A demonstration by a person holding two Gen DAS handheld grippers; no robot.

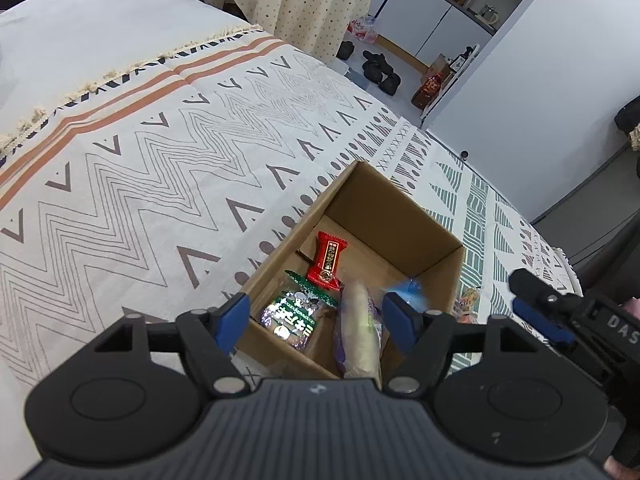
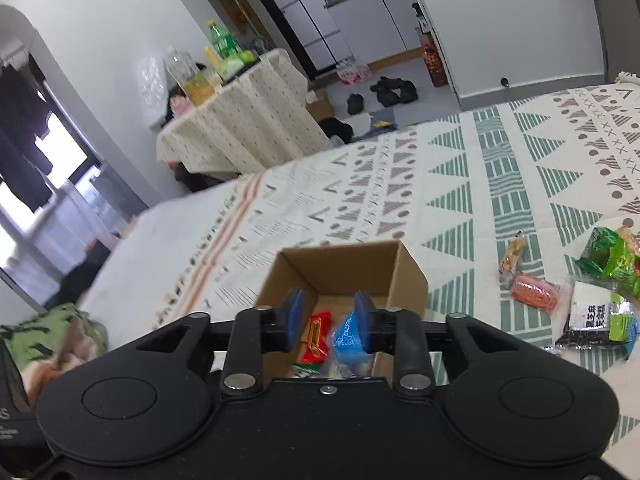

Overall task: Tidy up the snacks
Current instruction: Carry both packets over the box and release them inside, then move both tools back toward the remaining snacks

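An open cardboard box [image 1: 384,200] stands on the patterned cloth. In it lie a red packet [image 1: 328,258], a green and silver packet [image 1: 292,312] and a long pale packet [image 1: 360,332]. A blurred blue packet [image 1: 406,288] shows by the box's right wall. My left gripper [image 1: 318,318] hangs over the box's near end, open, with nothing between its pads. In the right wrist view my right gripper [image 2: 329,320] is over the same box [image 2: 408,268], open. The blue packet [image 2: 346,338] lies against its right pad only, with the red packet [image 2: 316,336] beside it. The right gripper [image 1: 526,296] also shows right of the box.
Loose snacks lie on the cloth right of the box: an orange packet [image 2: 534,292], a small brown one [image 2: 512,258], green packets [image 2: 608,256] and a white and black pack [image 2: 588,316]. Beyond the cloth are a draped table with bottles [image 2: 240,128] and shoes [image 2: 394,90].
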